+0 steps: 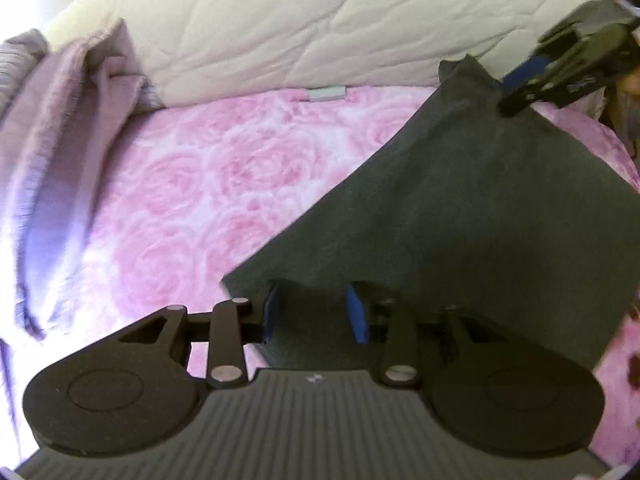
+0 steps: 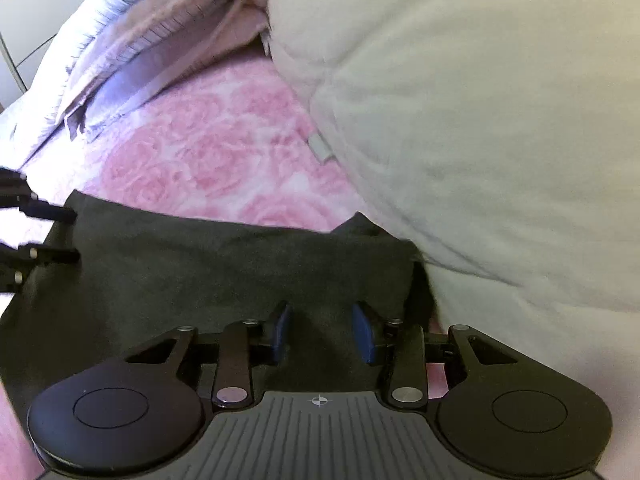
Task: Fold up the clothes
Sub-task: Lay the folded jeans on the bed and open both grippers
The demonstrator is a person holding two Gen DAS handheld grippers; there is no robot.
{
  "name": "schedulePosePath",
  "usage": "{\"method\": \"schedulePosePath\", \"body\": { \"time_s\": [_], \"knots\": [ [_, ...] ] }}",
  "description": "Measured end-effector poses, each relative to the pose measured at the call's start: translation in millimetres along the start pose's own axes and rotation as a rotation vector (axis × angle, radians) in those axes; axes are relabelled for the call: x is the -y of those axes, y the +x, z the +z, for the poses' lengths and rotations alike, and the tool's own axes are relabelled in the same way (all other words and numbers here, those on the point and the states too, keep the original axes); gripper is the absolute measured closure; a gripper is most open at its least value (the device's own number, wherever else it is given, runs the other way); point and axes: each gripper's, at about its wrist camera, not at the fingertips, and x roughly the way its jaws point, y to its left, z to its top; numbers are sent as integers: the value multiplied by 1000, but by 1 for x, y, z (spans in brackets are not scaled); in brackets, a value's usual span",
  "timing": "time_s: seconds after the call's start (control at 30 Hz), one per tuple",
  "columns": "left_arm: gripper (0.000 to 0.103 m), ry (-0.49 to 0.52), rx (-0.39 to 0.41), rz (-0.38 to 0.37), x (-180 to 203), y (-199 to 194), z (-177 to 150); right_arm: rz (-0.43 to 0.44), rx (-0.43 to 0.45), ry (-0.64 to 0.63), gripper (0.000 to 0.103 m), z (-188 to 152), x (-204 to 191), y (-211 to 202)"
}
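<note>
Both jaws stand apart over a dark cloth (image 1: 472, 208): left gripper (image 1: 316, 312) at lower centre, right gripper (image 2: 324, 330) likewise. Cloth lies on a pink rose blanket (image 1: 224, 184), with a cream quilt (image 1: 288, 20) above. White markings on the right gripper are too blurred to read.

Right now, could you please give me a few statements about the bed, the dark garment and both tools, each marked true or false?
1. The dark garment lies on a pink rose-patterned blanket. True.
2. The left tool is clamped shut on the garment. False: its blue pads stand apart, over the garment's edge.
3. A cream quilt is bunched beside the garment. True.
4. The right tool holds a white sock. False: it is open above the dark garment, with no sock in view.
5. A lilac cloth lies at the blanket's far-left side. True.
</note>
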Motion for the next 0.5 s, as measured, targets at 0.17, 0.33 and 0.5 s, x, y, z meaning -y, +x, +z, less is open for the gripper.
{"method": "schedulePosePath", "body": {
  "time_s": [0.17, 0.33, 0.5],
  "knots": [
    [72, -99, -13, -74, 29, -44, -44, 35, 46, 48, 65, -51, -41, -49],
    [73, -66, -57, -72, 62, -27, -74, 14, -21, 76, 64, -110, -66, -37],
    [65, -92, -16, -26, 55, -60, -71, -77, 34, 128, 54, -125, -101, -82]
  ]
}}
